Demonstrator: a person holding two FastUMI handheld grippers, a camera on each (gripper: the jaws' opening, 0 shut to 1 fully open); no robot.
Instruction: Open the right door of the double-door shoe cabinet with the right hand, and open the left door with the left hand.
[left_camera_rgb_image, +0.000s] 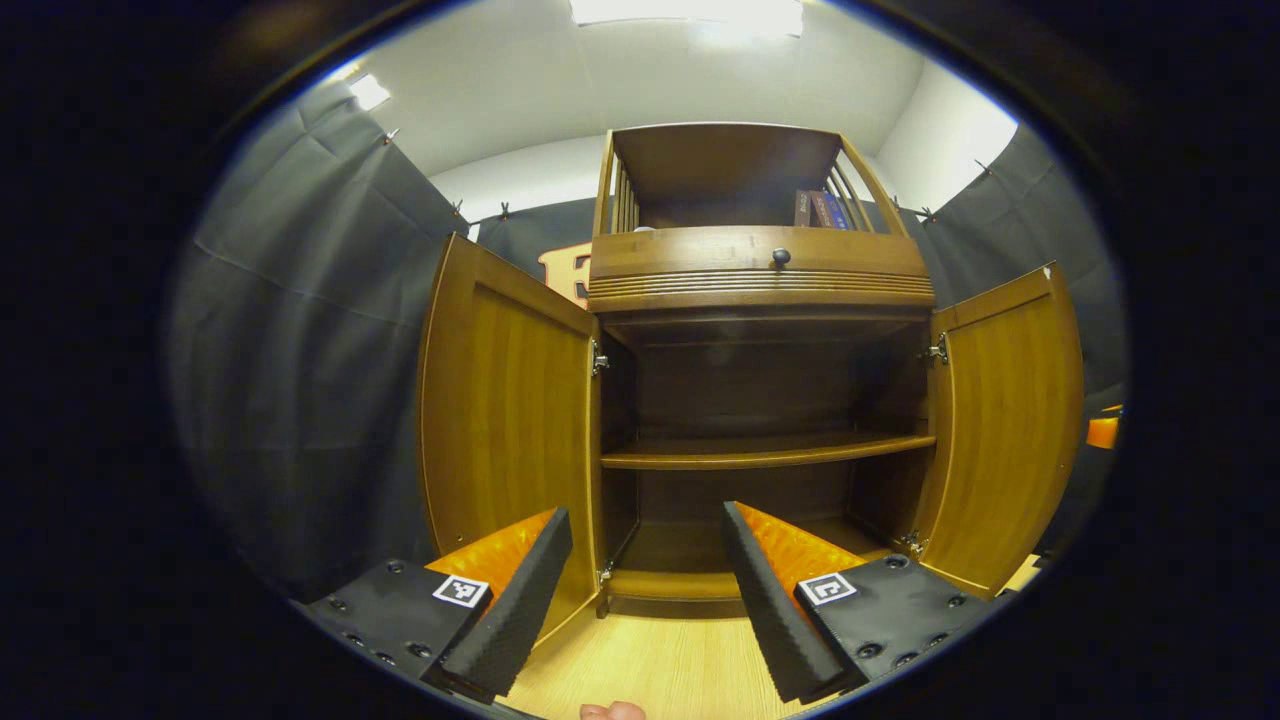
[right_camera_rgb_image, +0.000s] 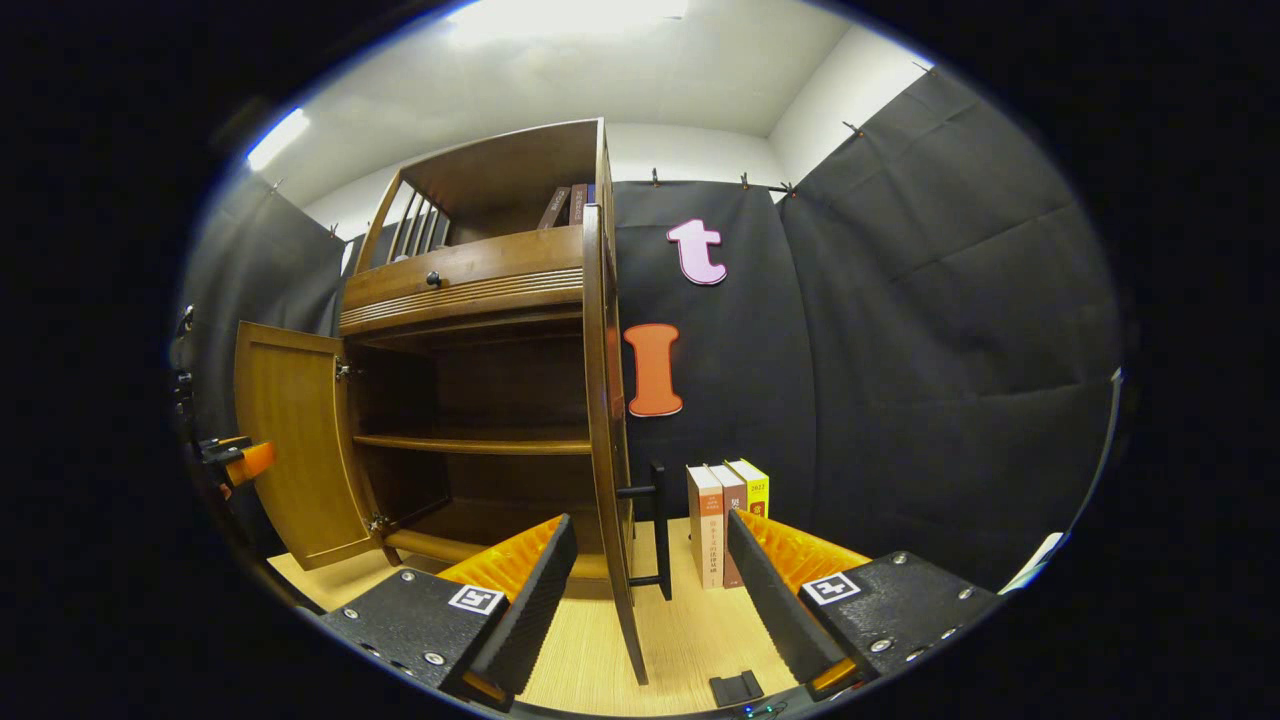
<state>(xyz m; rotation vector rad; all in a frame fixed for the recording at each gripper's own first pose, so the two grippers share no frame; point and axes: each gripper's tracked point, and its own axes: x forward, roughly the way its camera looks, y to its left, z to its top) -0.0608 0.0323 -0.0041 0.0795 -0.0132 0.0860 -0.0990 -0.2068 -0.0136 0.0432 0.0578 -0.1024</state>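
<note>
Both cabinet (left_camera_rgb_image: 760, 270) doors open; book (right_camera_rgb_image: 705, 525) spines unreadable.

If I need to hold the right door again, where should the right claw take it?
Grip the dark bar handle on the right door, at mid-height. The door stands open, edge-on to the right claw, and the bar runs upright, clear of the panel. Come straight forward with the fingers either side of it.

Brown wooden double-door shoe cabinet (left_camera_rgb_image: 760, 270): left door (left_camera_rgb_image: 505, 420) & right door (left_camera_rgb_image: 1010, 430) both swung wide open, shelves bare.
</note>
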